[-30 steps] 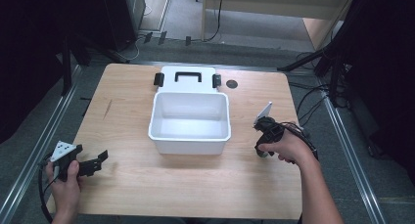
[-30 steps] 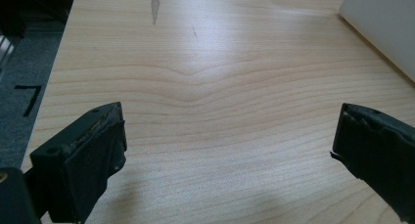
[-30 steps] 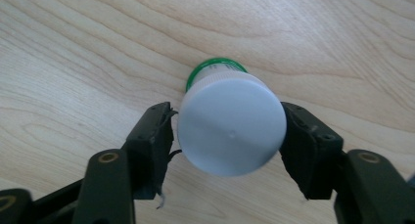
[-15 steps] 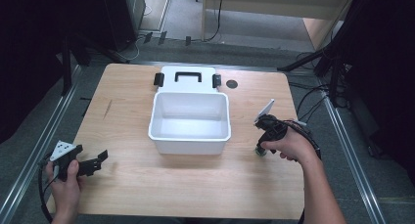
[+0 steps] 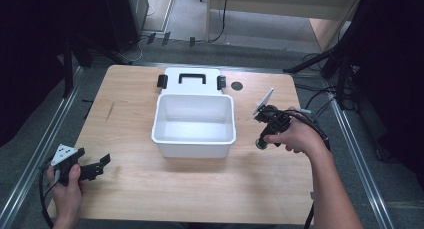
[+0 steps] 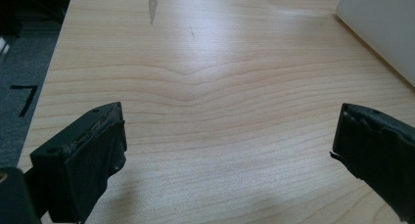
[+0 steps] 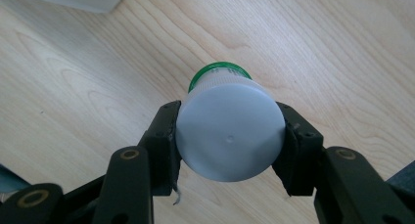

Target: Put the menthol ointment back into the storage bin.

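One white jar (image 7: 229,136), green-rimmed, no readable label, clamped in right tool (image 7: 230,141).

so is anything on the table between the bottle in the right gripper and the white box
Nothing visible. The right gripper is shut on the small grey plastic bottle with a green cap, and only bare wooden table lies between it and the open white plastic box.

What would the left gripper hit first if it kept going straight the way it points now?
Probably the white bin. The left gripper, fingers open and empty, points across bare table toward the bin's wall, which sits off to one side, so it might only graze it.
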A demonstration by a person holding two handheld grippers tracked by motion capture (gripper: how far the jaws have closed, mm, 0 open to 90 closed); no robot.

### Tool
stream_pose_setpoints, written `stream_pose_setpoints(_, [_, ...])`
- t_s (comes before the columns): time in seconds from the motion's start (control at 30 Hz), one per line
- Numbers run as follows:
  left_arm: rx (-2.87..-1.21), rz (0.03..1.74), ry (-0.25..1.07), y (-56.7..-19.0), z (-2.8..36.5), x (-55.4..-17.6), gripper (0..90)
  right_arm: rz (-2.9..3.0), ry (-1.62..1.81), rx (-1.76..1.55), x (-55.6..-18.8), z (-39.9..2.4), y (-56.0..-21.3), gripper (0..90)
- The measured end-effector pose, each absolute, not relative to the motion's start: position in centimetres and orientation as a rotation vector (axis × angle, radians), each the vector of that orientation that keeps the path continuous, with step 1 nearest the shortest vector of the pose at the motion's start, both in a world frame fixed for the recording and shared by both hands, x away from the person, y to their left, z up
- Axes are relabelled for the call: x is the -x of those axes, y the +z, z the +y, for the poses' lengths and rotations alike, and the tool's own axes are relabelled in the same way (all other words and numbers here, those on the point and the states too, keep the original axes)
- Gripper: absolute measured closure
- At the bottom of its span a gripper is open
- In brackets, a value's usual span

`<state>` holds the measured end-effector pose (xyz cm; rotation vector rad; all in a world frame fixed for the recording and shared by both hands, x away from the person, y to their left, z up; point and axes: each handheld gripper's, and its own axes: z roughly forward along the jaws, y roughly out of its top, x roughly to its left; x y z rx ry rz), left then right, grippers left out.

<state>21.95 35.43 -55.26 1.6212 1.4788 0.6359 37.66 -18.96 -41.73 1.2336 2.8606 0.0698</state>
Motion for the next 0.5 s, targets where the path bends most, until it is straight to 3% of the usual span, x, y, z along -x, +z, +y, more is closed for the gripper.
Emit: stream_pose_setpoints(0.5, [-1.626,1.475,0.631,-55.3,35.5,-22.0,0.0,2.878,0.099,-1.126,-38.1,-16.9,-37.7,51.2])
